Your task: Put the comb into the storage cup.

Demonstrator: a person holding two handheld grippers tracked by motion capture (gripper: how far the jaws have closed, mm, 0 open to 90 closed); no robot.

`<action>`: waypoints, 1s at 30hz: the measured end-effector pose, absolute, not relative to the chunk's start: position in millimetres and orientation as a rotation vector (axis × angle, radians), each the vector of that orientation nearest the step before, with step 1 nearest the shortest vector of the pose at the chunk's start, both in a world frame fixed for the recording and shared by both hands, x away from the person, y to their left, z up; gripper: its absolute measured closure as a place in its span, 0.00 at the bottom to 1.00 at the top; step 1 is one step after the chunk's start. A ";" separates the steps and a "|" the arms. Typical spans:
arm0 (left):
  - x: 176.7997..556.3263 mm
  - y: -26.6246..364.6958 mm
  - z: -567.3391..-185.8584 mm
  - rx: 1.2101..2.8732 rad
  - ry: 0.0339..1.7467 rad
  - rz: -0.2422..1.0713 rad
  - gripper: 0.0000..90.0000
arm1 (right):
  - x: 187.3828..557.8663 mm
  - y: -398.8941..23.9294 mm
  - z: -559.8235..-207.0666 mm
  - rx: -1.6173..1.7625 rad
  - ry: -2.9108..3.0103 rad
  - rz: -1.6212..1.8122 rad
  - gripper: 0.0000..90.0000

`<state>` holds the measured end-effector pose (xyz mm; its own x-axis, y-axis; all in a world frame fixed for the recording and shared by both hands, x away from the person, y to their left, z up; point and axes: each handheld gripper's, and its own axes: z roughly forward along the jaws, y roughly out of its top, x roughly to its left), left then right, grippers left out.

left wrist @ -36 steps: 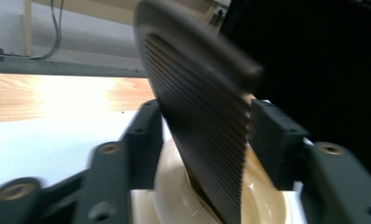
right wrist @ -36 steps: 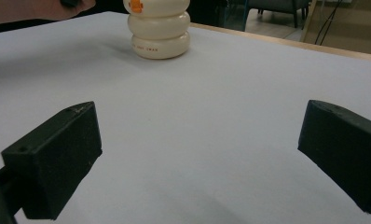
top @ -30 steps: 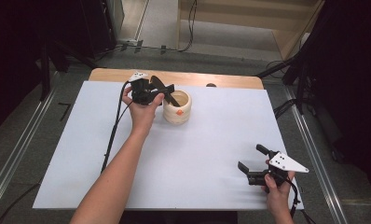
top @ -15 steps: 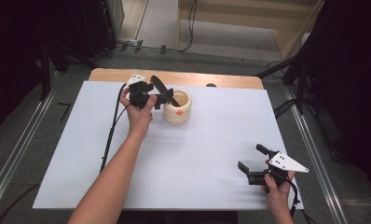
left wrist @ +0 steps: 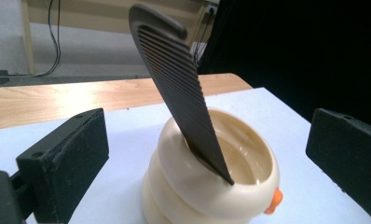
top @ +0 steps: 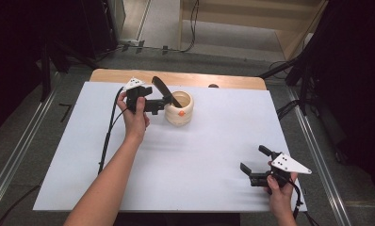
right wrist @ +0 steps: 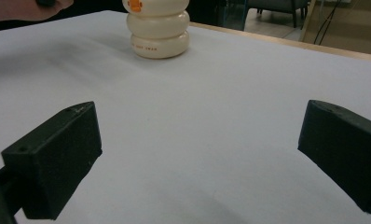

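Comb (left wrist: 183,88) noted standing in cream pot (top: 179,109), lower end inside against rim, long axis leaned up and away from pot toward left gripper (top: 158,96). Left gripper jaws just opened wide either side of comb, nothing gripped. Right gripper (top: 254,165) held well apart from pot, jaws spread, empty.

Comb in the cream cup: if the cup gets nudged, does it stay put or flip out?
The comb leans steeply on the rim of the cup, most of its length above it, so it probably swings or tips out when nudged. It looks like thin rigid plastic, likely light. The cup's stacked, rounded glossy body may slide on the white sheet.
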<state>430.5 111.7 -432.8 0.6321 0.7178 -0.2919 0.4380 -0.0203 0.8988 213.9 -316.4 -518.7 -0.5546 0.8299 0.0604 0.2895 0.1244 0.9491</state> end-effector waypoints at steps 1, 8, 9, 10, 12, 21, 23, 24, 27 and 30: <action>429.6 113.1 -433.3 1.653 0.963 0.289 0.00 | 213.9 -316.4 -518.7 1.079 1.913 1.437 0.00; 421.2 121.7 -436.2 1.665 0.954 0.309 0.00 | 213.9 -316.1 -518.6 1.079 1.914 1.436 0.00; 420.0 123.1 -436.4 1.671 0.953 0.317 0.00 | 213.8 -316.0 -518.6 1.080 1.914 1.436 0.00; 418.8 124.2 -436.7 1.669 0.950 0.318 0.00 | 213.9 -316.0 -518.7 1.080 1.914 1.436 0.00; 416.6 126.3 -437.1 1.677 0.945 0.320 0.00 | 213.8 -315.9 -518.6 1.080 1.915 1.435 0.00; 404.0 134.6 -437.8 1.691 0.919 0.344 0.00 | 214.0 -315.6 -518.7 1.078 1.918 1.428 0.00; 401.2 136.6 -437.7 1.691 0.911 0.346 0.00 | 213.9 -315.5 -518.6 1.079 1.917 1.429 0.00; 399.6 137.7 -437.6 1.691 0.909 0.347 0.00 | 213.9 -315.5 -518.6 1.079 1.917 1.429 0.00; 395.0 140.8 -437.2 1.689 0.897 0.353 0.00 | 214.0 -315.5 -518.6 1.076 1.920 1.427 0.00; 390.3 144.0 -436.6 1.690 0.889 0.360 0.00 | 213.9 -315.3 -518.7 1.077 1.918 1.427 0.00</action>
